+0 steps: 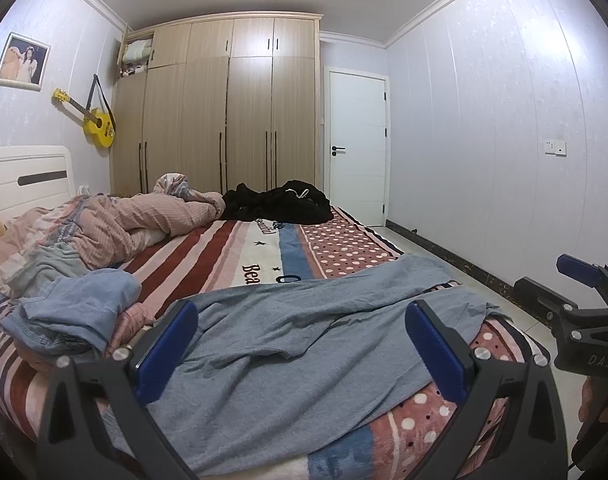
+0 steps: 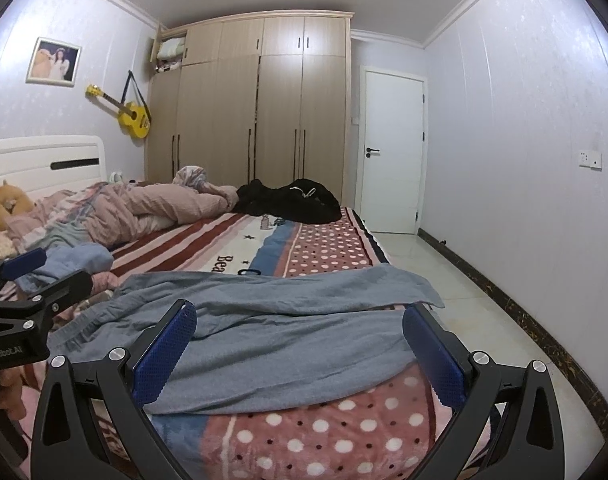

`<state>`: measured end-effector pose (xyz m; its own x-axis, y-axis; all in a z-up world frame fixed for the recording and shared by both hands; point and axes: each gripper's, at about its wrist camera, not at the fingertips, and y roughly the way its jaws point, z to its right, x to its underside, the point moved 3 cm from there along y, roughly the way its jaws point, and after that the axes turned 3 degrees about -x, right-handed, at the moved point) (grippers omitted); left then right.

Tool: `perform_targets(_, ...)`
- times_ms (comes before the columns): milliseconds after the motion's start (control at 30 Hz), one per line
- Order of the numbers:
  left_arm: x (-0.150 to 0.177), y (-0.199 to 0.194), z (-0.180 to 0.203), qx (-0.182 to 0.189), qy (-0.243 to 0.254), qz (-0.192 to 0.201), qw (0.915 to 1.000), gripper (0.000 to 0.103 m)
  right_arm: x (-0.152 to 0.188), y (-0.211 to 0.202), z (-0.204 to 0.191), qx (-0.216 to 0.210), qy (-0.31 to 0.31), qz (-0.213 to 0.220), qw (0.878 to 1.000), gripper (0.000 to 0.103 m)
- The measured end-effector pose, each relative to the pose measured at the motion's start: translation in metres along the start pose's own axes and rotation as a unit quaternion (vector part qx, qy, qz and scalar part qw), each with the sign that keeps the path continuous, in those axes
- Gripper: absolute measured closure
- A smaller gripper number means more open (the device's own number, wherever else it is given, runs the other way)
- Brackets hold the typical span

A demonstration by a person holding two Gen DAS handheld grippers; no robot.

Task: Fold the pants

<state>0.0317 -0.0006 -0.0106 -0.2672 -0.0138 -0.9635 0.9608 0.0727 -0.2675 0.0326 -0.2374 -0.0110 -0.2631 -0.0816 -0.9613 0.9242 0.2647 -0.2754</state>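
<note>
Grey-blue pants (image 1: 304, 340) lie spread across the near end of the bed, legs running to the right toward the bed's edge. In the right wrist view the pants (image 2: 280, 328) show their elastic waistband at the left and leg ends at the right. My left gripper (image 1: 304, 344) stands open just above the cloth, nothing between its blue pads. My right gripper (image 2: 300, 344) is also open over the near edge of the pants. The right gripper (image 1: 579, 276) shows at the right edge of the left view, and the left gripper (image 2: 28, 264) at the left edge of the right view.
The bed (image 2: 323, 432) has a striped and polka-dot blanket. A crumpled blue garment (image 1: 76, 304) lies left of the pants, a pink quilt (image 1: 144, 216) behind it, a black clothes pile (image 1: 280, 200) at the far end. Tiled floor (image 2: 483, 320) runs along the right side.
</note>
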Motion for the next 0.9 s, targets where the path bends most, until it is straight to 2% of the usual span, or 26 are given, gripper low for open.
perform_targets(900,0.0007,0.0002,0.0025,-0.002,-0.002,0.001,1.0000,0.001,0.0068,-0.0049,0.0089,0.008,0.016,0.003,1.000,0.001)
